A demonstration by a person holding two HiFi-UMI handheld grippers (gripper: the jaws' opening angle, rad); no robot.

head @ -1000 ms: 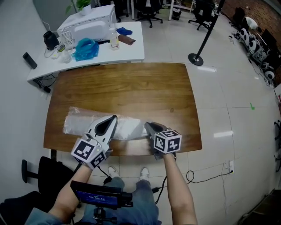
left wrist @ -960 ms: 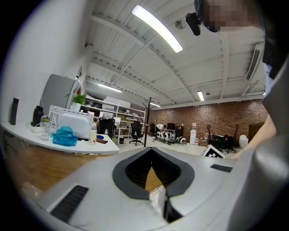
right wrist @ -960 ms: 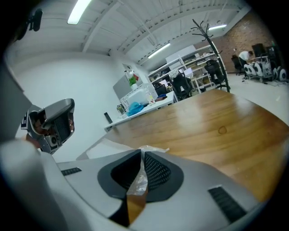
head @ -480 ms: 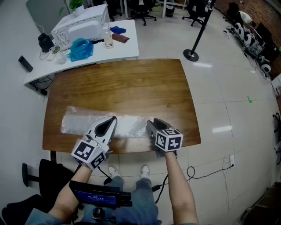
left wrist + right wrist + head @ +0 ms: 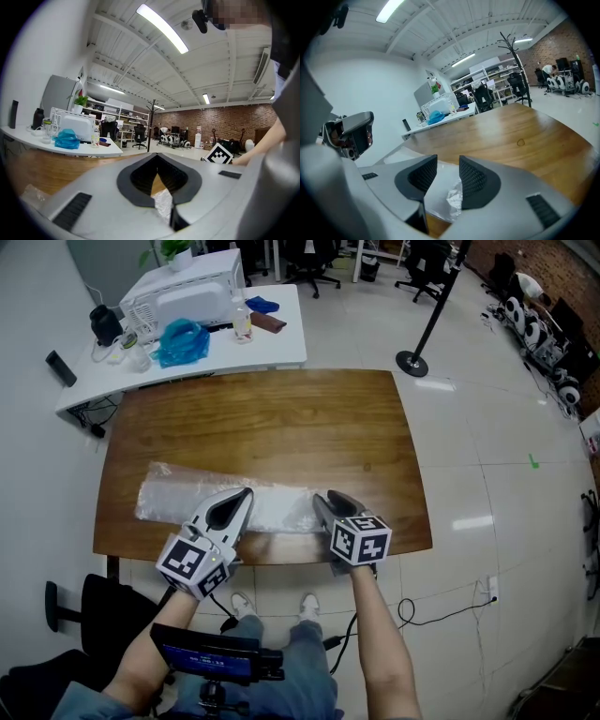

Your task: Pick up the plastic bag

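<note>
A long clear plastic bag (image 5: pixel 178 498) lies flat along the near side of the wooden table (image 5: pixel 262 418). My left gripper (image 5: pixel 246 493) rests over the bag's middle with its tips together, and crumpled film (image 5: pixel 164 206) is caught in the slit between its jaws. My right gripper (image 5: pixel 328 498) is at the bag's right end. Its jaws have just been opening and now stand apart. The bunched bag end (image 5: pixel 454 199) sits between the fingers (image 5: pixel 473 180), and the pads do not press on it.
Both grippers hover at the table's near edge. A white desk (image 5: pixel 281 348) behind the table carries a microwave (image 5: pixel 192 292), a blue bag (image 5: pixel 183 341) and a bottle (image 5: pixel 243 326). A stand's round base (image 5: pixel 413 363) sits on the floor at the back right.
The right gripper's jaws have opened around the bag's right end. The left gripper and the bag have stayed where they were.
</note>
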